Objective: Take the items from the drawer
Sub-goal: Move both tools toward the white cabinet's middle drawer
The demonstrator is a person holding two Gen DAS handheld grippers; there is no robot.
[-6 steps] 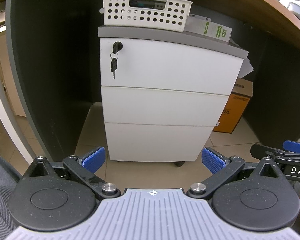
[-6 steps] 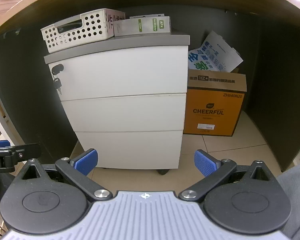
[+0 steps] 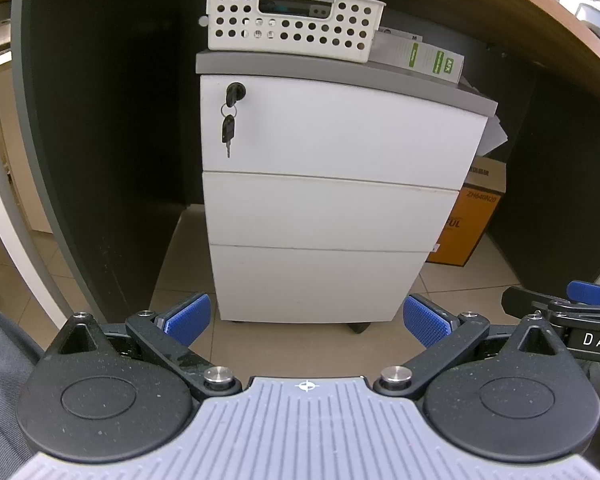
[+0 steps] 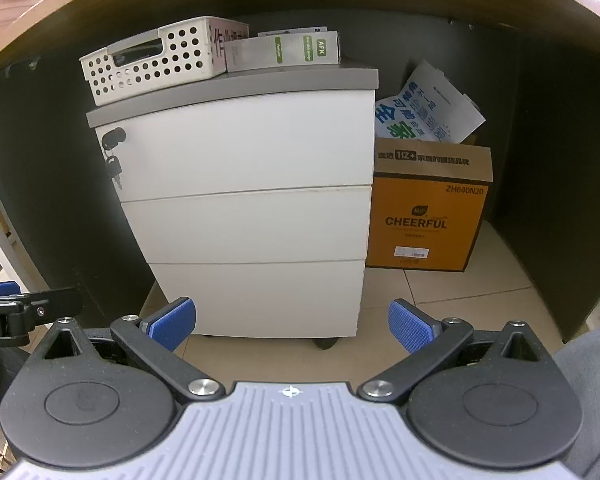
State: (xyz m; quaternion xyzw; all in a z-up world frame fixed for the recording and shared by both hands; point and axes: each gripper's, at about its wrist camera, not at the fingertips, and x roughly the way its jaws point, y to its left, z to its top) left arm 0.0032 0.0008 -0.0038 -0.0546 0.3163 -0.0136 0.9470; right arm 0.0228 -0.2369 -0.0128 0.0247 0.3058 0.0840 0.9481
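A white three-drawer cabinet (image 3: 332,208) with a grey top stands under a wooden desk; it also shows in the right wrist view (image 4: 252,216). All three drawers are shut. A key (image 3: 229,128) hangs in the lock at the top drawer's upper left. My left gripper (image 3: 306,320) is open and empty, well short of the cabinet, level with the bottom drawer. My right gripper (image 4: 292,320) is open and empty, also short of the cabinet. The drawers' contents are hidden.
A white perforated basket (image 3: 292,24) and a white-green box (image 3: 420,56) sit on the cabinet top. An orange CHEERFUL carton (image 4: 428,208) with papers stands to the cabinet's right. Dark desk panels close both sides. The floor is beige tile (image 4: 440,292).
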